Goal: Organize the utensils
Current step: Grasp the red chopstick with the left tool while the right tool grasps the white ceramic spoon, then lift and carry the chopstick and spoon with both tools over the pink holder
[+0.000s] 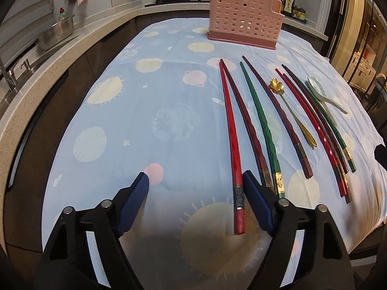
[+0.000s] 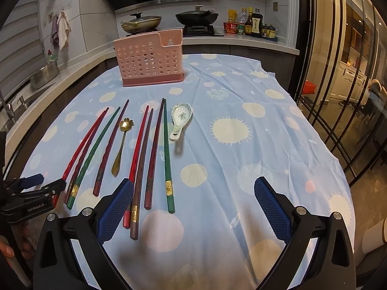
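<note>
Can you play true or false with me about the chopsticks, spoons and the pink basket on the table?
1. The pink basket already holds chopsticks. False: none show in it; they all lie on the cloth.
2. There are two spoons, a gold spoon and a white spoon. True.
3. The white spoon lies between two red chopsticks. False: it lies at the row's right end, beside a green chopstick.
4. The right gripper is open and empty. True.
5. The left gripper squeezes a red chopstick. False: its fingers stand apart, with the chopstick's end lying between them.
</note>
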